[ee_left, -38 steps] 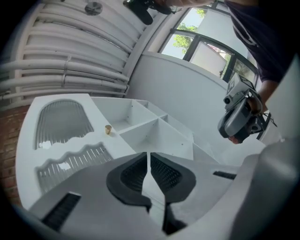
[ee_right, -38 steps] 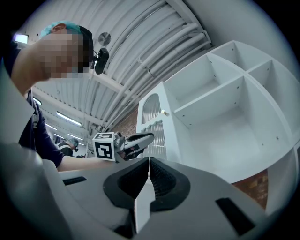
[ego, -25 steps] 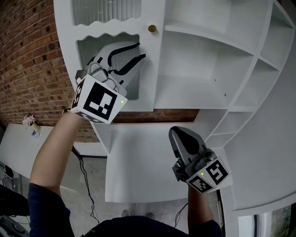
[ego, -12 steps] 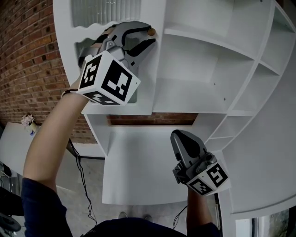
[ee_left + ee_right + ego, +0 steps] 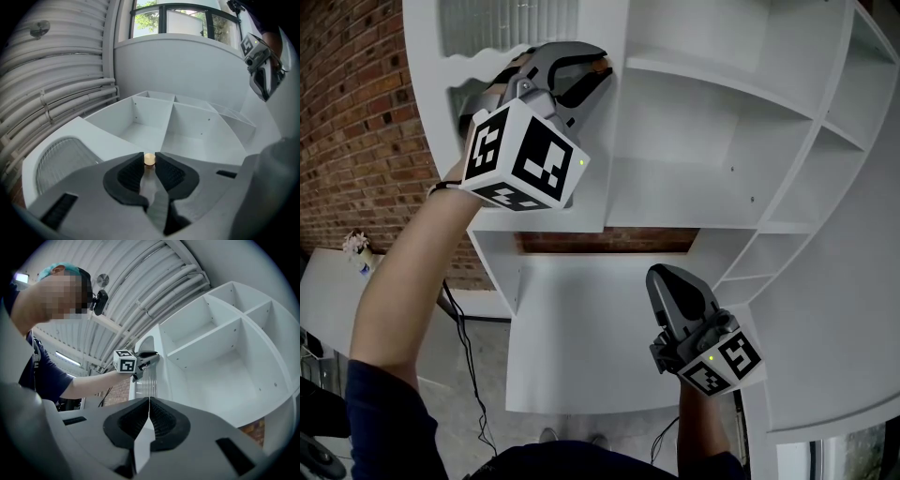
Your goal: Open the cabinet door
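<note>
The white cabinet door [image 5: 598, 192] has ribbed glass panes and a small brass knob [image 5: 606, 64] near its right edge. My left gripper [image 5: 602, 71] is raised to that knob. In the left gripper view the knob [image 5: 149, 159] sits right between the two black fingertips [image 5: 138, 161], and the jaws are closing onto it, touching it on both sides. My right gripper [image 5: 661, 274] hangs lower, in front of the lower shelf, shut with nothing in it [image 5: 149, 401]. From the right gripper view the left gripper [image 5: 152, 356] shows at the door's edge.
Open white shelf compartments [image 5: 703, 159] fill the cabinet right of the door. A brick wall [image 5: 356, 122] stands at the left. Cables trail on the floor [image 5: 473, 375] below. A person's head and arm [image 5: 70, 376] appear in the right gripper view.
The left gripper rose from the lower glass pane up to the knob, and its jaws narrowed round it. The right gripper stayed where it was.
</note>
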`<state>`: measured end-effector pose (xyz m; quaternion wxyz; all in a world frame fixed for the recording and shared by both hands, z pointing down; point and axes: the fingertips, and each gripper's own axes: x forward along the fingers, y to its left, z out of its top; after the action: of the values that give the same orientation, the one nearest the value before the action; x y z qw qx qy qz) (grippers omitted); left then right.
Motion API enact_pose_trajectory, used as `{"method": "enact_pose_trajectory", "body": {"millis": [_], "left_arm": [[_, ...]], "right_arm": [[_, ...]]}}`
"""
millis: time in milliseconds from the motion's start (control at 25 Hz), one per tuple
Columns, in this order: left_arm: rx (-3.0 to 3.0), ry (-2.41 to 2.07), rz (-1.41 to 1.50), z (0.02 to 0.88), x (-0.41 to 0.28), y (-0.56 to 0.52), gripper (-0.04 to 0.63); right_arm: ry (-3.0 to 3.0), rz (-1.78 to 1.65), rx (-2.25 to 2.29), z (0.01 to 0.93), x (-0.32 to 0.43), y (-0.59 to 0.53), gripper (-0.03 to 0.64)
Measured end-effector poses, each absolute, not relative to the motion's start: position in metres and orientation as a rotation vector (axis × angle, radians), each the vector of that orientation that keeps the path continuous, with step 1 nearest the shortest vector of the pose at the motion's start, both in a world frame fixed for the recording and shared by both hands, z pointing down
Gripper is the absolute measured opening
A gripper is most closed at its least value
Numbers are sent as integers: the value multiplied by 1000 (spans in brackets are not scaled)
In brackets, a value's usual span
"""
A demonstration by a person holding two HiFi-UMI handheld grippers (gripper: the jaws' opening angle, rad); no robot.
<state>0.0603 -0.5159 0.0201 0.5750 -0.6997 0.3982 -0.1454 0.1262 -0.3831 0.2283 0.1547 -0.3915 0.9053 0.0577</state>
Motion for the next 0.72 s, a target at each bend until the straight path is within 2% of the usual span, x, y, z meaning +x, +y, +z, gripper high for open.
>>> {"method": "enact_pose_trajectory", "body": {"millis": [720], "left_arm": [[-1664, 895, -292, 21, 44, -448, 74]], "right_arm": [[2607, 173, -1059, 221, 107, -347, 26]]}}
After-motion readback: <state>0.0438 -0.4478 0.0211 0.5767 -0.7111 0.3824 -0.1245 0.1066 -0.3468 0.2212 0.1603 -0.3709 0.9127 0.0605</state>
